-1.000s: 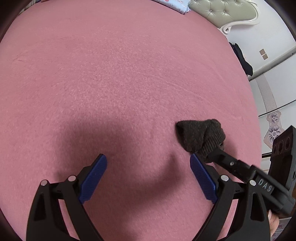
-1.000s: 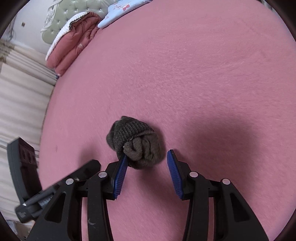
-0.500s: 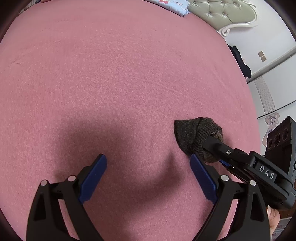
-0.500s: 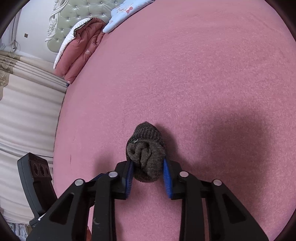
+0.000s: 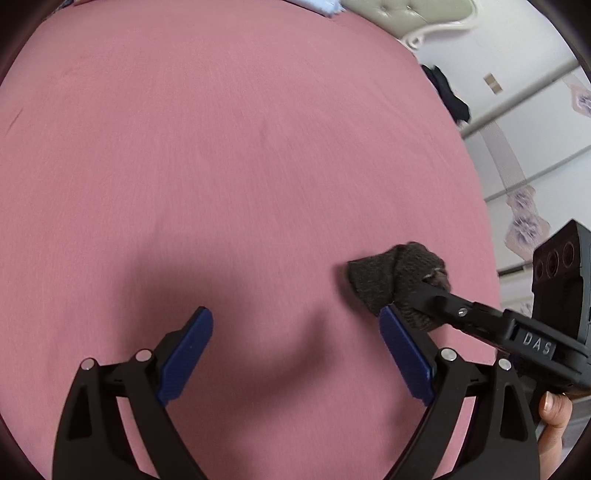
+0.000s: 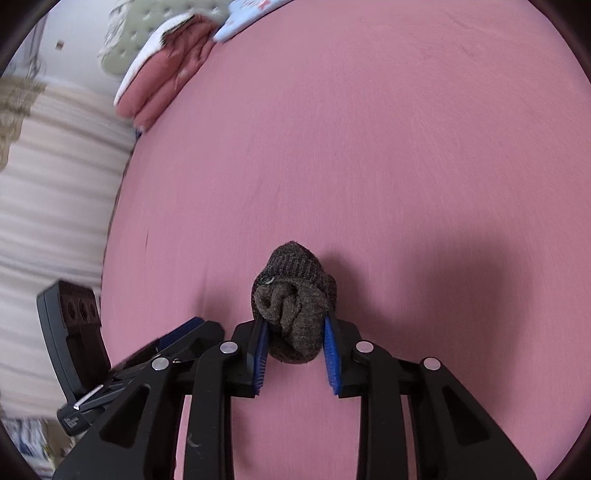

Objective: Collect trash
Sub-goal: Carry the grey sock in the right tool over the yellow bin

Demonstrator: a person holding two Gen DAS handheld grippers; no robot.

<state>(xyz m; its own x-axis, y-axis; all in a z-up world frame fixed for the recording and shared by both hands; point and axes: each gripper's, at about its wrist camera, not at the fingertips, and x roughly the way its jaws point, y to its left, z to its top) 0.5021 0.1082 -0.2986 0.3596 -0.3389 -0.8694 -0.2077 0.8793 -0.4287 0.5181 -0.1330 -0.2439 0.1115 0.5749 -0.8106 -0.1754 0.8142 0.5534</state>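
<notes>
A rolled-up dark brown knitted sock [image 6: 293, 299] sits squeezed between the blue pads of my right gripper [image 6: 295, 328], which is shut on it just above the pink bed cover [image 6: 369, 147]. In the left wrist view the same sock [image 5: 391, 280] shows at the right, with the right gripper's black finger across it. My left gripper [image 5: 295, 343] hangs open over bare pink cover, nothing between its blue pads [image 5: 184, 354], to the left of the sock.
The pink bed [image 5: 221, 147] fills both views. A folded pink quilt [image 6: 162, 74] and a light blue pillow [image 6: 251, 11] lie at the head by a green tufted headboard [image 5: 406, 11]. Cream curtains [image 6: 48, 206] hang past the bed's left edge. White wardrobe doors [image 5: 535, 147] stand on the right.
My right gripper closed on the sock and now holds it off the cover. Both grippers have drawn back along the bed, so more of the curtains and wardrobe shows.
</notes>
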